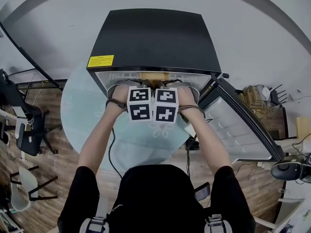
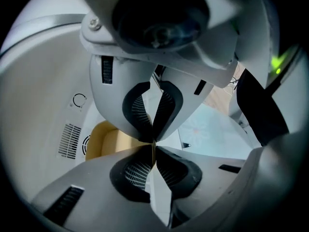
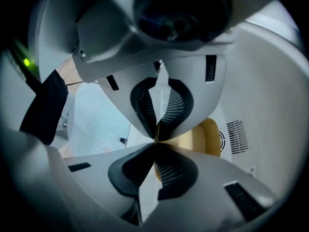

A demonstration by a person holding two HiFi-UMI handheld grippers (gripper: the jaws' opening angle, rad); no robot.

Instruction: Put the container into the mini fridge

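Most of the yellow container [image 2: 110, 141] is hidden behind the left tongs [image 2: 153, 142] and right tongs [image 3: 156, 140].

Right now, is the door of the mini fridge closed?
No, the door stands swung open at the right side of the mini fridge.

The pale yellow container [image 2: 108, 141] is upright inside the black mini fridge [image 1: 155, 38], mid-opening, towards the far wall; the door [image 1: 243, 125] hangs open right.

Bright, even indoor light with soft shadows; the head view bends at its edges. Both gripper views darken at the corners, and the pale yellow plastic container [image 2: 113, 141] looks soft
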